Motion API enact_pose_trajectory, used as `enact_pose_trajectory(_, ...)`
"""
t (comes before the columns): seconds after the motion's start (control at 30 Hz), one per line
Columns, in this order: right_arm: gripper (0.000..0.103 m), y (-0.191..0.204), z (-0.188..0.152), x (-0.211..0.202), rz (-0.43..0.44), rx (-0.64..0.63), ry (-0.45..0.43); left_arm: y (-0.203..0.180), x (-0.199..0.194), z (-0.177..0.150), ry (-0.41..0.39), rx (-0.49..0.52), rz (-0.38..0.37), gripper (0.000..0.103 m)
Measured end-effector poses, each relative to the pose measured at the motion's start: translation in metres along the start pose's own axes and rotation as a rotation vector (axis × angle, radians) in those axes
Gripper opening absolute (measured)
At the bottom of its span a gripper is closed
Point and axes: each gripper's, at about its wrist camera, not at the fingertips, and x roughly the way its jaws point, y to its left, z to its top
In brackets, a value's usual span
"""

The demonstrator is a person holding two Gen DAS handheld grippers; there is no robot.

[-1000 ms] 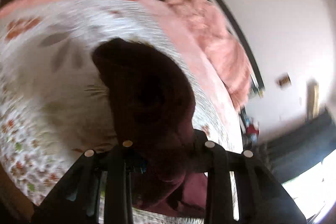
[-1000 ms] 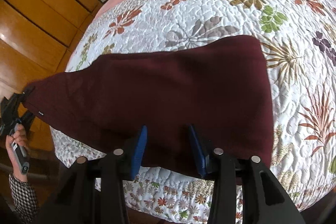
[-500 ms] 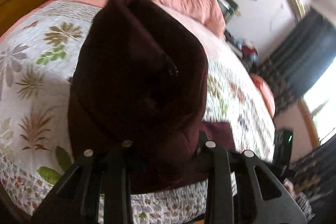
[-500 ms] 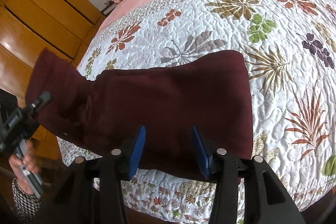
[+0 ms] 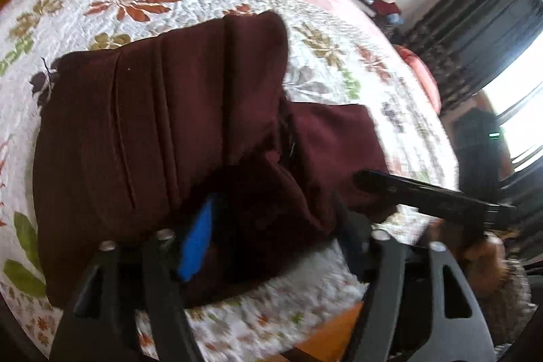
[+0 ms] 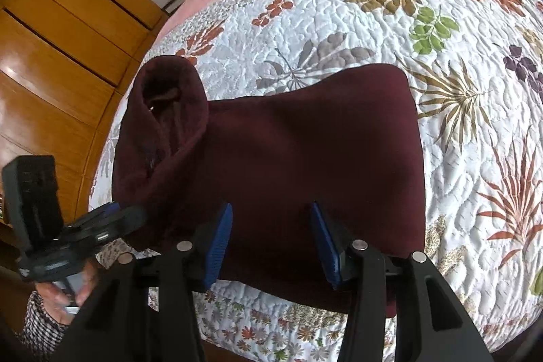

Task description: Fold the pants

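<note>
I see the maroon pants (image 6: 305,138) lying across my floral quilt (image 6: 458,39), one end doubled over. My right gripper (image 6: 271,240) hovers spread apart over the near edge. My left gripper (image 5: 271,226) is buried in cloth; its grip I cannot tell.

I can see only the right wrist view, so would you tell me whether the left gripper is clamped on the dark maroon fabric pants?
Observer: No. In the left wrist view the left gripper has its fingers apart, and a bunch of the dark maroon fabric pants lies between them.
Operator: Thank you. Does the folded-over part cover the layer beneath?
Observer: Not fully. A strip of the lower layer shows past its edge, on the side toward the right gripper.
Operator: What is beyond the bed on that side?
Observer: Dark curtains hang beside a bright window.
</note>
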Motion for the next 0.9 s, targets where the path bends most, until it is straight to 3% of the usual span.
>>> enact_pose_trajectory(0.1, 0.063, 0.006, 0.008, -0.009, 0.033, 0.000, -0.017, 0.006, -0.035, 0.000, -0.090, -0.041, -0.021, 0.090)
enact_pose_trajectory(0.2, 0.086, 0.020, 0.019, -0.016, 0.085, -0.007, -0.031, 0.031, -0.061, 0.003, -0.178, -0.126, 0.039, 0.091)
enact_pose_trajectory(0.3, 0.087, 0.035, 0.032, -0.003, 0.170, 0.014, 0.007, 0.069, -0.059, 0.009, -0.141, -0.220, 0.214, 0.091)
enact_pose_trajectory(0.37, 0.087, 0.044, 0.039, 0.013, 0.168, 0.016, 0.054, 0.086, -0.052, 0.008, -0.109, -0.260, 0.262, 0.089)
enact_pose_trajectory(0.53, 0.087, 0.058, 0.043, 0.053, 0.155, 0.018, 0.137, 0.103, -0.040, 0.004, -0.068, -0.310, 0.308, 0.089)
enact_pose_trajectory(0.67, 0.088, 0.068, 0.035, 0.072, 0.166, 0.011, 0.161, 0.110, -0.034, 0.001, -0.057, -0.328, 0.292, 0.090)
enact_pose_trajectory(0.7, 0.085, 0.073, 0.035, 0.076, 0.168, -0.002, 0.159, 0.110, -0.034, -0.002, -0.056, -0.333, 0.289, 0.091)
enact_pose_trajectory(0.77, 0.070, 0.082, 0.035, 0.082, 0.161, -0.026, 0.157, 0.112, -0.034, -0.004, -0.055, -0.343, 0.282, 0.092)
enact_pose_trajectory(0.8, 0.047, 0.086, 0.034, 0.084, 0.153, -0.040, 0.159, 0.112, -0.035, -0.006, -0.053, -0.351, 0.273, 0.092)
enact_pose_trajectory(0.9, 0.026, 0.094, 0.033, 0.083, 0.166, -0.080, 0.146, 0.114, -0.036, -0.005, -0.045, -0.362, 0.269, 0.091)
